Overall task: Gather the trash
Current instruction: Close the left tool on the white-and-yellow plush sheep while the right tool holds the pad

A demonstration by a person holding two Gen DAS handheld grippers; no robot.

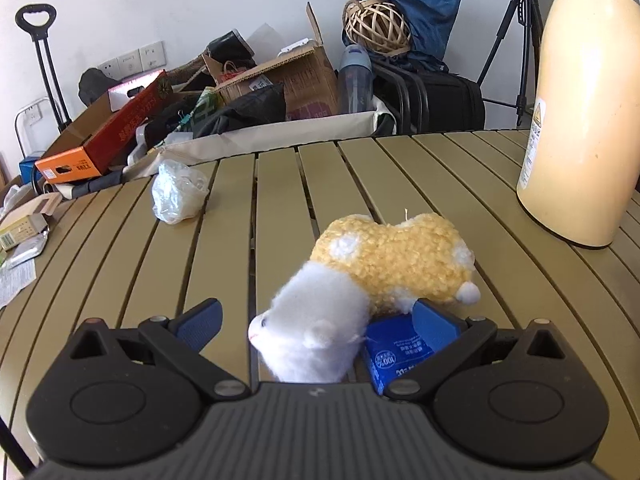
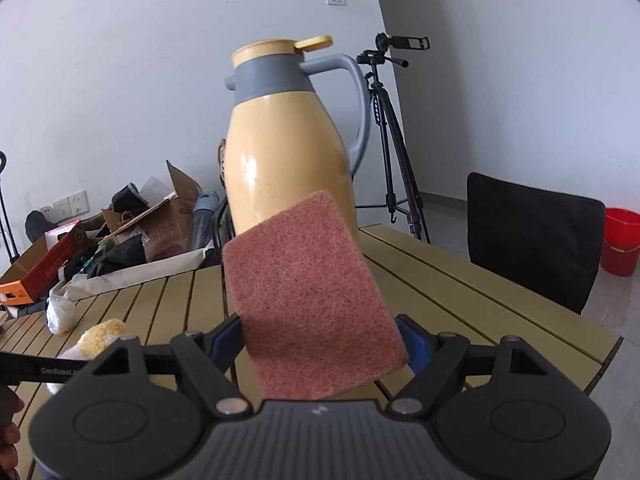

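In the left wrist view, my left gripper [image 1: 316, 314] is open and low over the slatted table [image 1: 420, 184]. A white and yellow plush toy [image 1: 384, 264] lies between its fingers, the white head nearest the camera. A blue printed packet [image 1: 394, 354] lies under the toy, beside the right finger [image 1: 434, 320]. A crumpled clear plastic bag [image 1: 178, 192] sits further off to the left. In the right wrist view, my right gripper [image 2: 318, 344] is shut on a reddish-brown scouring pad [image 2: 312, 300], held above the table and tilted. The plush toy [image 2: 102, 334] and the plastic bag [image 2: 60, 314] show at the left.
A tall yellow thermos jug [image 2: 288, 140] with a grey handle stands on the table behind the pad, and the same jug [image 1: 580, 112] stands right of the toy. Boxes and bags [image 1: 256, 92] pile up beyond the far edge. A tripod [image 2: 394, 148], black chair [image 2: 532, 240] and red bucket [image 2: 622, 240] stand to the right.
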